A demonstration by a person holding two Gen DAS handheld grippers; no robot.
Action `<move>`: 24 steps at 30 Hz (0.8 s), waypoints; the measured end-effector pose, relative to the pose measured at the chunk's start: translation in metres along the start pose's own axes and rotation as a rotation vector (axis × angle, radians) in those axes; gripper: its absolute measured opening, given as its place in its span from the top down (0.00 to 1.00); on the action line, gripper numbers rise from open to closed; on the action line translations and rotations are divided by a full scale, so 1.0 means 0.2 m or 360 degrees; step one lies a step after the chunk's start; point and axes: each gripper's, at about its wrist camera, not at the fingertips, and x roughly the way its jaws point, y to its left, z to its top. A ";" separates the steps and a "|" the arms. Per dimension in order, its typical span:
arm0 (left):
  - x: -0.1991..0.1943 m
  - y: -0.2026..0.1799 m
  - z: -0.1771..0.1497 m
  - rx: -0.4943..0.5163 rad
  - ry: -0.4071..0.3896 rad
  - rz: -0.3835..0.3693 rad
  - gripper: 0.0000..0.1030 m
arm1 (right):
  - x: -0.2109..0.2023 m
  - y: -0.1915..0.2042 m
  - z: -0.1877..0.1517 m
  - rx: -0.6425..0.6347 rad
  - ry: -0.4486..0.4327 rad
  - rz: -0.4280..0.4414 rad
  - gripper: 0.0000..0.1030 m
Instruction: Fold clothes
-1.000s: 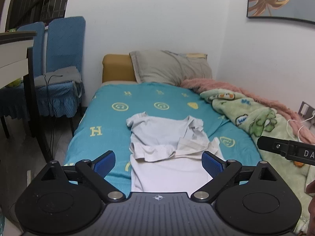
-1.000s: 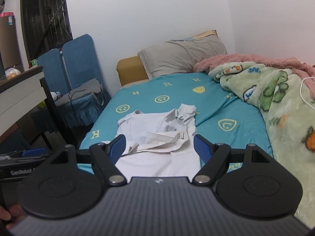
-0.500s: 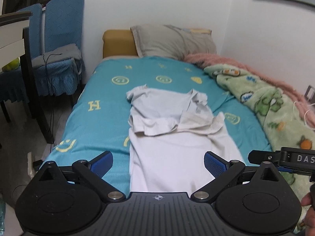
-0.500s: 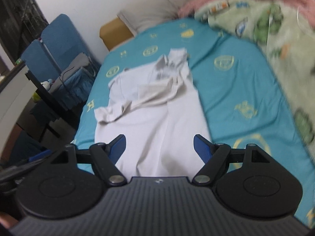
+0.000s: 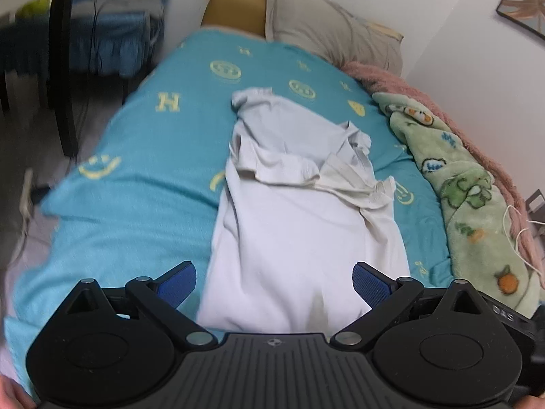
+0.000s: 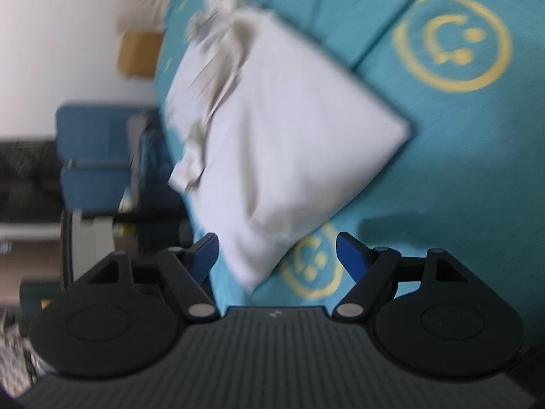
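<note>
A pale grey-white shirt (image 5: 299, 218) lies lengthwise on the teal bed sheet (image 5: 143, 170), its sleeves folded across the chest and its hem toward me. My left gripper (image 5: 274, 281) hangs open just above the hem, nothing between its blue pads (image 5: 178, 283). In the blurred, rolled right wrist view the shirt (image 6: 282, 143) runs diagonally; its near hem corner (image 6: 252, 279) lies just ahead of the open right gripper (image 6: 277, 255), which holds nothing.
A green cartoon blanket (image 5: 470, 197) and a pink one (image 5: 408, 85) line the bed's right side by the wall. A grey pillow (image 5: 327, 30) is at the head. Blue chairs (image 5: 112, 24) and a dark table leg (image 5: 61, 68) stand left of the bed.
Both grippers dropped toward the shirt's hem end. The right view rolled strongly, so the shirt now lies diagonal and much closer. Both stayed open.
</note>
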 end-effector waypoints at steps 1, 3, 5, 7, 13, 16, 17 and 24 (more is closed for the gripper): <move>0.01 -0.01 0.00 0.0007 0.0017 -0.0002 0.04 | 0.00 -0.02 0.01 0.0042 -0.0041 -0.0016 0.26; 0.04 -0.03 -0.01 0.0027 0.0045 -0.0005 0.04 | 0.00 -0.05 0.04 0.0110 -0.0100 -0.0061 0.34; 0.06 -0.05 -0.02 0.0056 0.0058 0.0002 0.04 | 0.00 -0.08 0.06 0.0161 -0.0161 -0.0085 0.46; 0.08 -0.08 -0.03 0.0090 0.0066 0.0009 0.04 | 0.00 -0.09 0.07 0.0178 -0.0198 -0.0099 0.52; 0.11 -0.11 -0.05 0.0153 0.0088 0.0032 0.04 | 0.00 -0.09 0.10 0.0140 -0.0262 -0.0149 0.79; 0.10 -0.11 -0.06 0.0156 0.0082 0.0028 0.04 | -0.02 -0.08 0.11 0.0112 -0.0280 -0.0132 0.87; 0.10 -0.11 -0.05 0.0157 0.0080 0.0025 0.04 | -0.03 -0.08 0.11 0.0101 -0.0286 -0.0123 0.89; 0.08 -0.15 -0.08 0.0203 0.0078 0.0002 0.04 | -0.08 -0.04 0.11 0.0023 -0.0329 -0.0080 0.91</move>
